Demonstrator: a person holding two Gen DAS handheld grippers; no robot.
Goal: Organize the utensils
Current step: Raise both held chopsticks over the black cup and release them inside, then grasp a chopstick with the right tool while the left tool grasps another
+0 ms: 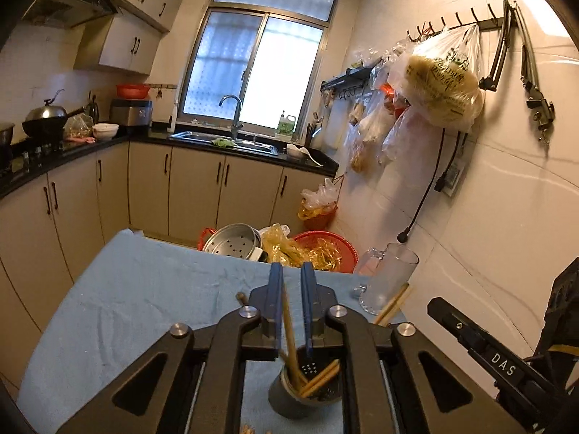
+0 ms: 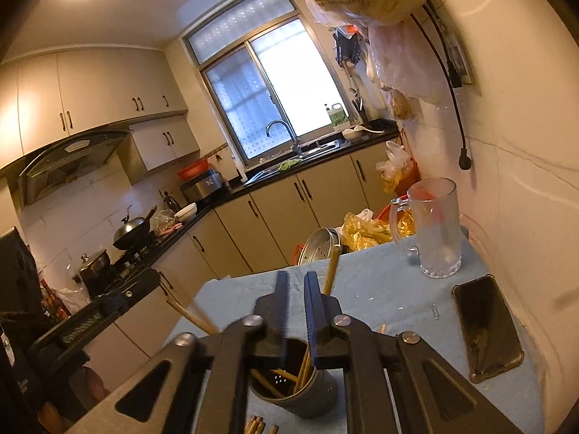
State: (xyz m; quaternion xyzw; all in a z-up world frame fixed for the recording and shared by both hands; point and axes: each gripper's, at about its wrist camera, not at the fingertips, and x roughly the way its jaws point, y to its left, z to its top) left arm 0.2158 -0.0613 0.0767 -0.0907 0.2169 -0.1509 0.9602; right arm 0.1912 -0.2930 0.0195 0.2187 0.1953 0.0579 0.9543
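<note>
A dark grey utensil holder (image 1: pixel 302 396) stands on the blue cloth below both grippers, with several wooden chopsticks (image 1: pixel 320 376) leaning in it. My left gripper (image 1: pixel 292 273) is above it, its jaws a narrow gap apart, and one chopstick (image 1: pixel 289 329) runs up along the left finger from the holder. The right wrist view shows the same holder (image 2: pixel 300 394) with chopsticks (image 2: pixel 304 369) inside. My right gripper (image 2: pixel 296 282) hovers over it, jaws slightly apart and empty. More chopsticks (image 2: pixel 255 425) lie on the cloth in front of the holder.
A clear glass mug (image 2: pixel 436 228) stands at the table's far right, also in the left wrist view (image 1: pixel 389 278). A phone (image 2: pixel 486 327) lies on the cloth by the wall. A steamer pan (image 1: pixel 233 244) and red basket (image 1: pixel 325 249) sit beyond the table's far edge.
</note>
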